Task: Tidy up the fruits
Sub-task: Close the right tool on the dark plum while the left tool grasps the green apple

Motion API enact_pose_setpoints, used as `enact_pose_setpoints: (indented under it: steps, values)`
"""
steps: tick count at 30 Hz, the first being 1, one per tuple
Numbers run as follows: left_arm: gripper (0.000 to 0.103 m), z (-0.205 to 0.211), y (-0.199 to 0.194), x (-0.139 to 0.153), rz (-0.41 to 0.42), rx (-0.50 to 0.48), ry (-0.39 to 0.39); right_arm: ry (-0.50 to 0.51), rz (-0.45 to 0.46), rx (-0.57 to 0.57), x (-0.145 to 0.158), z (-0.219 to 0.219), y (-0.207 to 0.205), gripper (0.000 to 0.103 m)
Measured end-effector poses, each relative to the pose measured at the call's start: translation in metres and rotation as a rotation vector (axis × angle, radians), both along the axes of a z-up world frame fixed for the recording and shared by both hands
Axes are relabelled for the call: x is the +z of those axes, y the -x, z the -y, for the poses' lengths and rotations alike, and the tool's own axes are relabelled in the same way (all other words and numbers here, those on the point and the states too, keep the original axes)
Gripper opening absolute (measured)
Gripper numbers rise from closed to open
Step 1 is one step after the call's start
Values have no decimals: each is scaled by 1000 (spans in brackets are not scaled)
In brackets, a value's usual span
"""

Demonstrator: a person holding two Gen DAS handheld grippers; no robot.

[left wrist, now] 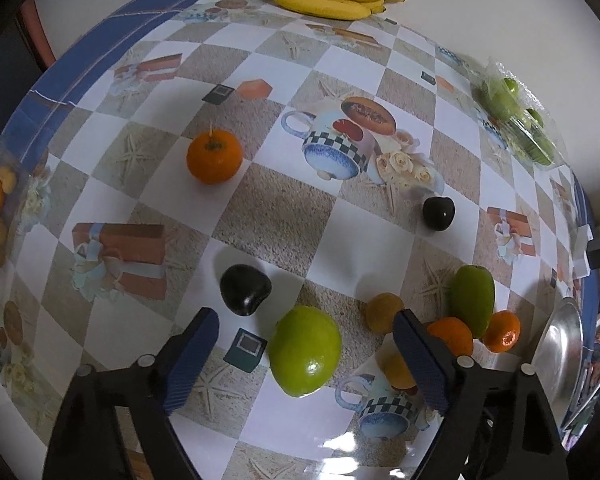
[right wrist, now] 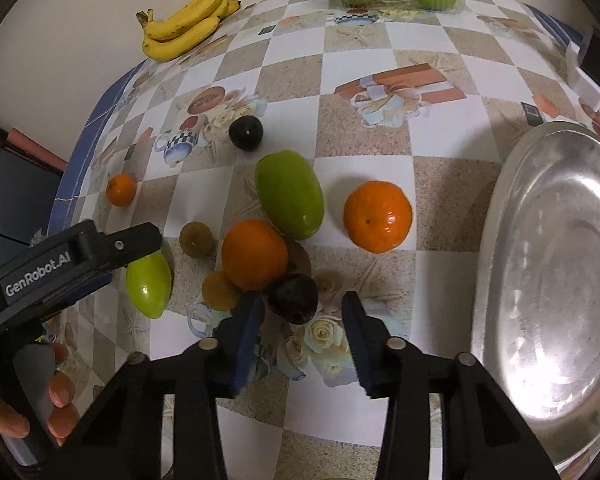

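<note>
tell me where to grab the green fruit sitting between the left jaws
Grip the green fruit across its narrow middle, coming down from above. It lies on its side on the tablecloth, long axis running away from the left gripper, so the rounded flanks already face the two open jaws. It touches no other fruit, so both sides look free to close on.

Three loose oranges, one banana bunch, one bowl.

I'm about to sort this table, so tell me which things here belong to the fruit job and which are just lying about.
Part of the job:
green fruit between the left gripper fingers
dark plum ahead of the right gripper
orange
bananas
metal bowl

Just lying about:
patterned tablecloth
</note>
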State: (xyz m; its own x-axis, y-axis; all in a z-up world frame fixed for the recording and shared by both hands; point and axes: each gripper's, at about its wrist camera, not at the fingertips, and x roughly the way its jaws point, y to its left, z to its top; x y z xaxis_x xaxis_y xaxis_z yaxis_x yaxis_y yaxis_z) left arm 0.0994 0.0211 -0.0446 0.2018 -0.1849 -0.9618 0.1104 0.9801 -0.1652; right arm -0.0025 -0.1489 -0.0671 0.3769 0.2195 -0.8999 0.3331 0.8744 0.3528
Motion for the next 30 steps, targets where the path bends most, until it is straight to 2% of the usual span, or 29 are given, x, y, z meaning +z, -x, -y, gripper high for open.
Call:
enact_pose_setpoints:
  steps: [6, 18, 20, 22, 25, 30]
  values:
    - [77, 0, 0, -3, -26, -1, 20, -13, -2, 11, -3, -3, -1, 28]
    - [67, -1, 2, -9, -61, -4, 28, -18, -5, 7, -7, -4, -3, 27]
    - [63, 0, 3, -10, -65, -6, 29, -19, -4, 7, -7, -3, -2, 27]
    - [52, 0, 3, -11, -71, -1, 31, -19, -4, 7, -7, -3, -2, 26]
    - [44, -1, 1, -13, -74, 9, 29, -15, -4, 9, -7, -3, -2, 26]
    - [43, -4, 2, -13, -74, 16, 38, -11, -8, 12, -6, -3, -2, 26]
